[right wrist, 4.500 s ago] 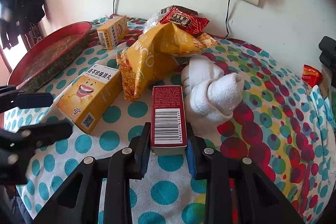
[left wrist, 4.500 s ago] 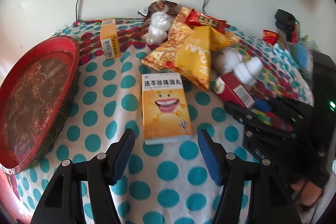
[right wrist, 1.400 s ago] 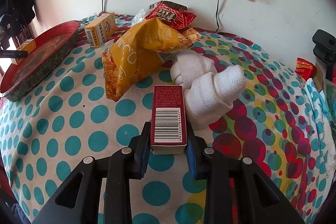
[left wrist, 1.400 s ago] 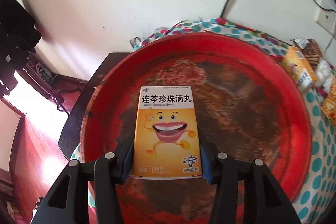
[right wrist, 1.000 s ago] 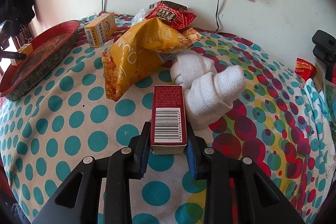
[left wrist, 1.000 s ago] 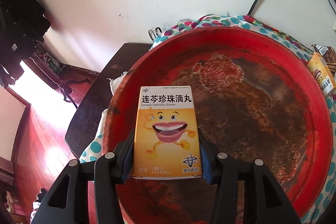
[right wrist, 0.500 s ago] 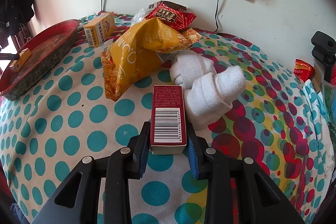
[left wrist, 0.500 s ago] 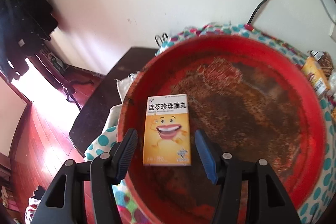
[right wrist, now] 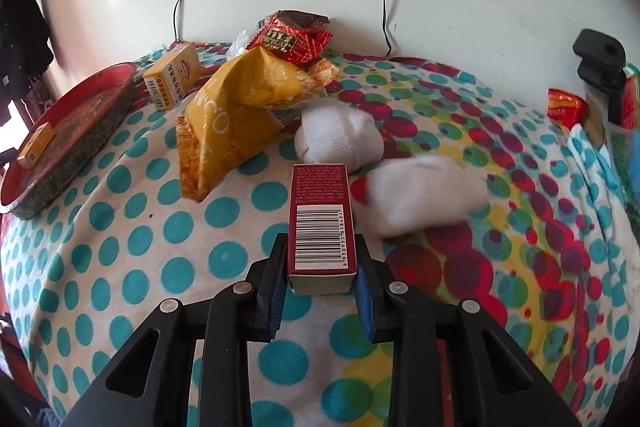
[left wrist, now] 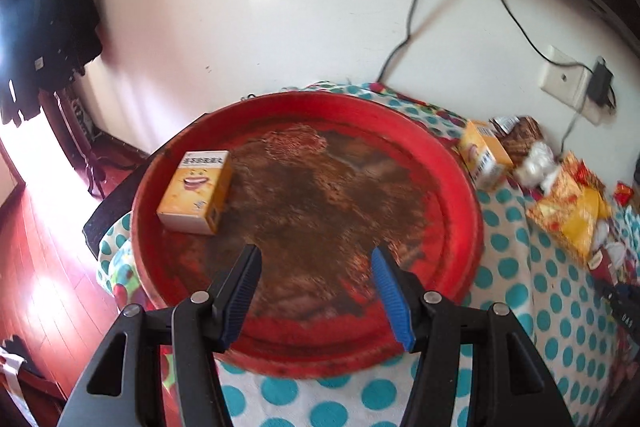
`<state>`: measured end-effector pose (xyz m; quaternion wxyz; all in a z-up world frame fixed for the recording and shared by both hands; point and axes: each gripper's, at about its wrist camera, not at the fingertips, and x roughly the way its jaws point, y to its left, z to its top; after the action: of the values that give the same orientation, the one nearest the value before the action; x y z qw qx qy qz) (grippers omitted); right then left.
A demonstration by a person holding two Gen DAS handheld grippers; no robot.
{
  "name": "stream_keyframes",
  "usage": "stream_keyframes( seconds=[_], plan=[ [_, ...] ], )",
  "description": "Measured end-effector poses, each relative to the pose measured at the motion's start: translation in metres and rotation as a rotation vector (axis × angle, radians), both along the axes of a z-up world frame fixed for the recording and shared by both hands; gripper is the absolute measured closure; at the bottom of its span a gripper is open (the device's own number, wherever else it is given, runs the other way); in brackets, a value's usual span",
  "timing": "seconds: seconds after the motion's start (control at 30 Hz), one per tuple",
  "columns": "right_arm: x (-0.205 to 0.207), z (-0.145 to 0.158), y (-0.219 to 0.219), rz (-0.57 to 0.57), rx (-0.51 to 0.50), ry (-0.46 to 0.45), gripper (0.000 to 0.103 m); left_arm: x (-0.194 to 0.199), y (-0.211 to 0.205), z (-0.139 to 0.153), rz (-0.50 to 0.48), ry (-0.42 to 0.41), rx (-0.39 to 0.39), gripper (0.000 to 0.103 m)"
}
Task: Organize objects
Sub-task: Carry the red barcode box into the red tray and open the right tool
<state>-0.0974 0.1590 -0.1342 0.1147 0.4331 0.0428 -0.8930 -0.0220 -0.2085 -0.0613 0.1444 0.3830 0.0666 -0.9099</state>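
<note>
left gripper [left wrist: 316,277] empty, wide; right gripper [right wrist: 319,281] clamping red box [right wrist: 322,219], liable to snag white socks [right wrist: 340,141] just beyond when lifted.

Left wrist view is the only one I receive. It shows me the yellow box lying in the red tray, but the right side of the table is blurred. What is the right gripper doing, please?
Observer: The right gripper is shut on a dark red box, with the barcode side facing up.
Operator: Thank you. What lies nearest to that box?
Observer: Two rolled white socks lie on the dotted cloth, one just beyond the box and one to its right.
</note>
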Motion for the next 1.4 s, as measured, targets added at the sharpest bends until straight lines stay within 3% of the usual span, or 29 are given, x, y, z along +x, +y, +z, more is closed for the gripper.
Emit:
stream_keyframes(
  seconds=[0.1,0.3,0.57,1.0,1.4],
  plan=[
    [0.013,0.003,-0.006,-0.001,0.006,-0.002,0.075,0.001,0.0,-0.004,-0.008,-0.002,-0.013,0.044],
    [0.035,0.023,-0.023,0.003,-0.051,0.002,0.075,0.01,-0.015,-0.005,-0.001,0.04,0.069,0.044],
    [0.037,0.057,-0.118,0.175,-0.036,0.036,0.075,0.011,-0.025,-0.003,-0.018,0.033,0.102,0.044],
    [-0.017,0.07,-0.303,0.462,-0.044,-0.051,0.075,0.034,-0.089,0.014,0.153,0.068,0.068,0.044],
    [-0.086,0.05,-0.442,0.564,-0.007,-0.123,0.075,0.049,-0.14,0.001,0.326,0.044,0.124,0.044]
  ],
)
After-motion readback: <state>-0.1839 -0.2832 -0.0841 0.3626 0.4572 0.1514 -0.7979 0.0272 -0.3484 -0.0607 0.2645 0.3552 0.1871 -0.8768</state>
